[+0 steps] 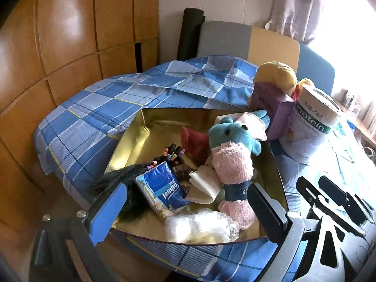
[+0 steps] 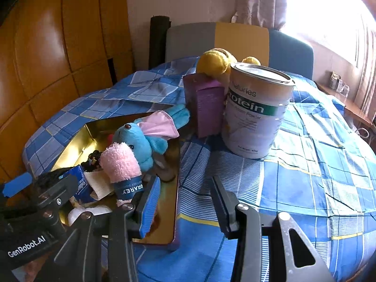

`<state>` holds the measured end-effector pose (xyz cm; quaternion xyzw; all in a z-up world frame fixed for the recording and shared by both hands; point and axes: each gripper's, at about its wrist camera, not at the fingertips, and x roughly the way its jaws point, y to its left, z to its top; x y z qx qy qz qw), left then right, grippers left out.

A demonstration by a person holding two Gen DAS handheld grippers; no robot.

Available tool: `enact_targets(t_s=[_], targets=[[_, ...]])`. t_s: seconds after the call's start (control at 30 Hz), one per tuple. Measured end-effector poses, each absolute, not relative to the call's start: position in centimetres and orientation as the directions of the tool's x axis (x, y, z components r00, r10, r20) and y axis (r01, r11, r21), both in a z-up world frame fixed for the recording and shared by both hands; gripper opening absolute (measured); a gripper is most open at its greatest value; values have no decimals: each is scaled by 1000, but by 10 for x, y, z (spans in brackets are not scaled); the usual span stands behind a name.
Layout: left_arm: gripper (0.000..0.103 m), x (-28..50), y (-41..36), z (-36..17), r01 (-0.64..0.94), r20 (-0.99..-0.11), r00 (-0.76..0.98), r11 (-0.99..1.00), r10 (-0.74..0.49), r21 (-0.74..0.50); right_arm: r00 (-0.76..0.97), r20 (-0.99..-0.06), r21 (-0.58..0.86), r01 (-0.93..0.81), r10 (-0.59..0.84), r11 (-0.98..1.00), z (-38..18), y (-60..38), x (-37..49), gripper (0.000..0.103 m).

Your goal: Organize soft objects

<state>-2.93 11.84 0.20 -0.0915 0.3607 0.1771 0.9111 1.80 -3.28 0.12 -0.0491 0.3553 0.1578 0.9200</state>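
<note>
Here, on the bed (image 2: 293,188) with its blue checked sheet, sits a shiny gold tin tray (image 1: 131,136) full of soft things. A blue plush toy (image 1: 228,134) lies at the right side of the tray, with a fluffy pink sock roll (image 1: 232,171) leaning against it. A dark paper band wraps around the near end of the roll. To the left is a blue tissue pack (image 1: 162,192), a bundle of dark hair ties (image 1: 174,155) behind it, a white cloth (image 1: 204,185) between the pack and the sock, and a crinkly clear bag (image 1: 202,225) at the near edge.

The left gripper (image 1: 185,209) hangs over the near side of the tray with its jaws spread wide and nothing in them. The right gripper (image 2: 185,202) sits just right of the tray, jaws also apart and empty, above the sheet.

The sock roll looks light and squashy, so it should be easy to lift. I would pinch it round the middle, above the band, where the fluff will squeeze in and grip well. The band looks smooth and might slip. The plush toy is soft too, and its fat body is the best spot to grab.

Far right, outside the tray, stand a big protein tin (image 2: 256,110), a purple box (image 2: 206,103) and a yellow plush toy (image 2: 216,61) behind them
</note>
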Motion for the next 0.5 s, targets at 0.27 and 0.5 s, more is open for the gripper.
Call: enact_targets(t_s=[0.27,0.5], targets=[[103,-28,120,-1,-390,-699,667,920,259,-31,693,-678,22,-314,245,949,-2,-35,20,44],[103,-27,121,-3,-385,-702,665,922,253,-32,687,-685,26,-312,244,950,-4,-35,21,44]])
